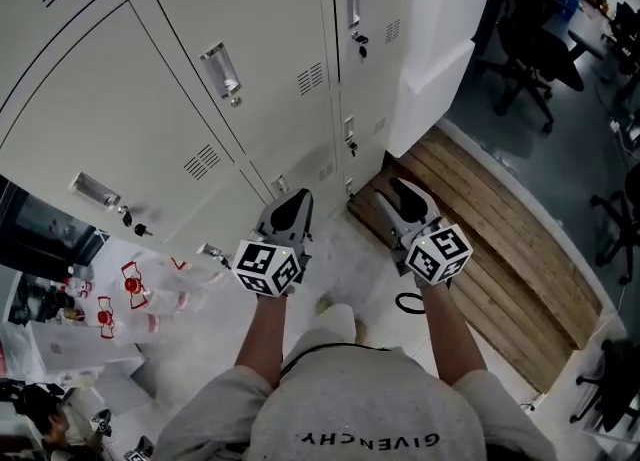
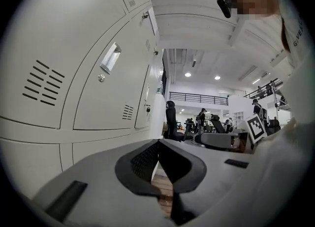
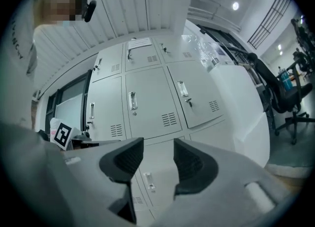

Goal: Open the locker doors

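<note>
A bank of pale grey lockers [image 1: 250, 99] fills the upper left of the head view, every door in sight closed, each with a recessed metal handle [image 1: 222, 69]. Both grippers are held level in front of the bottom row, clear of the doors. My left gripper [image 1: 290, 207] points along the locker fronts; in its own view the jaws [image 2: 158, 145] meet at the tips, shut on nothing. My right gripper [image 1: 408, 197] faces the lockers [image 3: 147, 103]. Its jaws [image 3: 158, 153] stand apart with nothing between them, and a low door's handle [image 3: 147, 181] shows through the gap.
A white pillar [image 1: 440, 59] ends the locker row on the right. Wooden planks [image 1: 510, 249] cover the floor beyond it, with office chairs [image 1: 530, 49] behind. A black cable loop [image 1: 408, 302] lies by my right arm. Red-and-white clutter [image 1: 125, 294] sits at lower left.
</note>
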A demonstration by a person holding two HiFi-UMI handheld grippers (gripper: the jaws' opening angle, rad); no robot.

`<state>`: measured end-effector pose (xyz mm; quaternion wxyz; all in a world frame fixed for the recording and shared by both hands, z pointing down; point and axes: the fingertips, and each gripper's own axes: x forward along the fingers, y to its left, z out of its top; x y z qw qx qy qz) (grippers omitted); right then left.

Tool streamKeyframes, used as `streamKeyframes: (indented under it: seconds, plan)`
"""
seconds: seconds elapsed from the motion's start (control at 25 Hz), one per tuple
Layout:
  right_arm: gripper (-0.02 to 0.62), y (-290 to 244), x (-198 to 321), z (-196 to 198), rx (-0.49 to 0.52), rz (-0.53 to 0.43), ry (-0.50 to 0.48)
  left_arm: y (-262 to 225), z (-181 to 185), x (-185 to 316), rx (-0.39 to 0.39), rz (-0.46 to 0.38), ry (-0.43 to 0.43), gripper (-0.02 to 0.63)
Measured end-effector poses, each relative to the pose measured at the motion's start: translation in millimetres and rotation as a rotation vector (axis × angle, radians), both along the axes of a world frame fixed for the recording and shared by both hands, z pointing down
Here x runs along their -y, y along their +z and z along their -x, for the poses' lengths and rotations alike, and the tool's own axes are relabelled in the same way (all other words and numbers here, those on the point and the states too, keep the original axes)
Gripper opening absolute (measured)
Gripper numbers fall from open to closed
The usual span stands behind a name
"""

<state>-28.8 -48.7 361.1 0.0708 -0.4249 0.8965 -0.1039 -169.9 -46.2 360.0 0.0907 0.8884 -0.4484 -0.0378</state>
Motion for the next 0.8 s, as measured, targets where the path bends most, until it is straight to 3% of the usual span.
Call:
streamKeyframes:
  seconds: [0.2,0.8]
  plan:
    - [0.219,-13,39,-2,-0.007,-0.025,-0.021,-5,-7,32,0.007,-0.015,-0.010,-0.002]
    - [0.239,-72,187,5,-0.049,-0.135,-0.106,-21,-23,149,0.002,-0.026,-0.062,-0.002]
